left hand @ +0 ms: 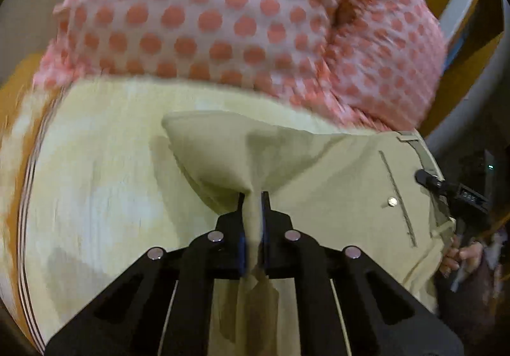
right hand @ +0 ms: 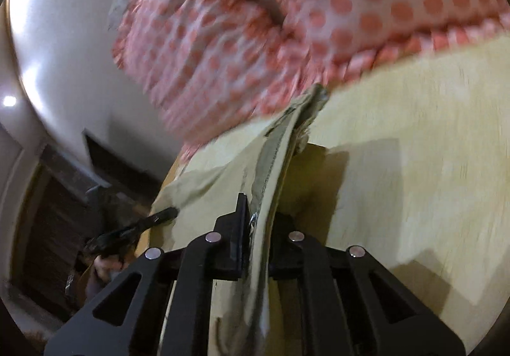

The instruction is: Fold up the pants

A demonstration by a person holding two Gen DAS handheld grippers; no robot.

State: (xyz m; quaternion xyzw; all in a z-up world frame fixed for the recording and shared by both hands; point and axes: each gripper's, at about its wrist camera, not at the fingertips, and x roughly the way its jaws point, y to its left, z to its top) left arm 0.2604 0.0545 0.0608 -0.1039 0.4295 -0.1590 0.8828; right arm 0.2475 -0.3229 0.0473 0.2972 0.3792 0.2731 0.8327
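The beige pants (left hand: pixel 334 183) hang lifted over a pale wooden table (left hand: pixel 105 164). My left gripper (left hand: pixel 253 196) is shut on a pinched fold of the pants' fabric. A back pocket seam with a metal button (left hand: pixel 392 202) shows to the right. My right gripper (left hand: pixel 427 179) shows at the far right, at the waistband. In the right wrist view my right gripper (right hand: pixel 259 206) is shut on the pants' waistband (right hand: pixel 274 164), which runs between the fingers. My left gripper (right hand: pixel 159 215) shows there at the pants' left edge.
The person in a pink dotted garment (left hand: pixel 239 14) stands close behind the table. The table's edge (left hand: pixel 30 164) curves at the left. A white wall (right hand: pixel 63 37) and dark furniture (right hand: pixel 57 212) lie to the left in the right wrist view.
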